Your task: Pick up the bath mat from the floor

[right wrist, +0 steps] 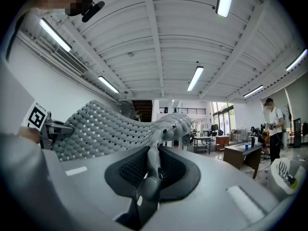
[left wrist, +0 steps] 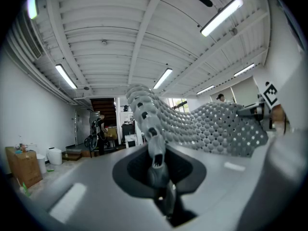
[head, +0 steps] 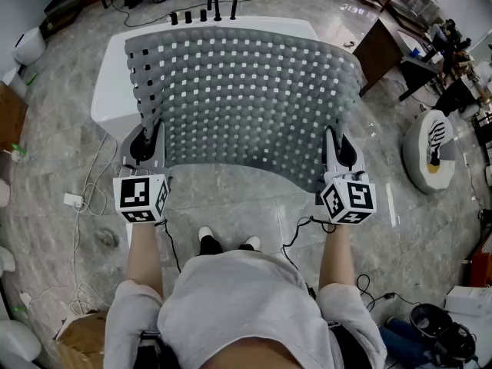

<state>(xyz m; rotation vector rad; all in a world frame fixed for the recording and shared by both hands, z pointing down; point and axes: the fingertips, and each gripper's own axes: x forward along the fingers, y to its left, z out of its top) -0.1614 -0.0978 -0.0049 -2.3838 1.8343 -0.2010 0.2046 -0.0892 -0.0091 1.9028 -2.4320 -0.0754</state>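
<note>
The mat (head: 246, 98) is held spread out and roughly level above the floor (head: 246, 202), with its far part over a white tub (head: 108, 91). Its near left corner is pinched in the left tool (head: 146, 143), whose jaws are closed narrowly on the edge. The near right corner is clamped likewise in the right tool (head: 339, 151). The tools are set well apart, with the mat stretched between them.

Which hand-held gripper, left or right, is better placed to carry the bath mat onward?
Neither alone: the left hand-held gripper and the right hand-held gripper each clamp one near corner of the bath mat, which is spread between them.
</note>
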